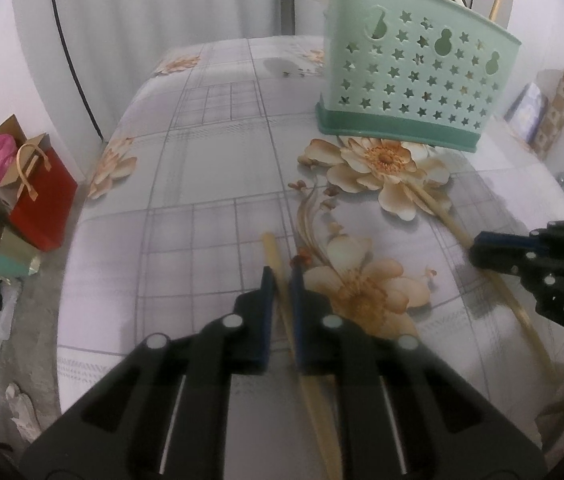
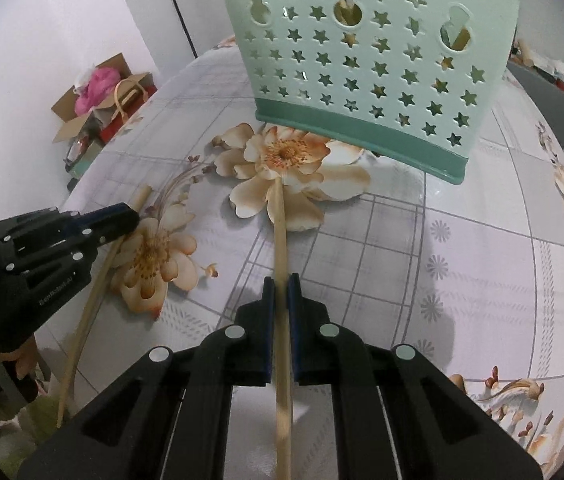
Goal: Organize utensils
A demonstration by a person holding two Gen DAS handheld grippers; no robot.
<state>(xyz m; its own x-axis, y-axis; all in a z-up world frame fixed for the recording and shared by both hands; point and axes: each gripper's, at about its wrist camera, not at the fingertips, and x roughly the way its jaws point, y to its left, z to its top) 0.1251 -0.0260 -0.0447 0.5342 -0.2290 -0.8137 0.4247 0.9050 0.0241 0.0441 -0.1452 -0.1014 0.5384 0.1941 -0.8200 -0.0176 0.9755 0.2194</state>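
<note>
Chopstick (image 2: 280, 236) btwn right gripper (image 2: 281, 284) jaws.

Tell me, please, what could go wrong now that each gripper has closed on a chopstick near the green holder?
1. Each chopstick is pinched partway along: the left gripper on its chopstick, the right gripper on its chopstick, so either may pivot or slip when lifted.
2. The holder already contains utensils, so incoming tips could catch on them.
3. The grippers work side by side and could bump at the holder.
</note>
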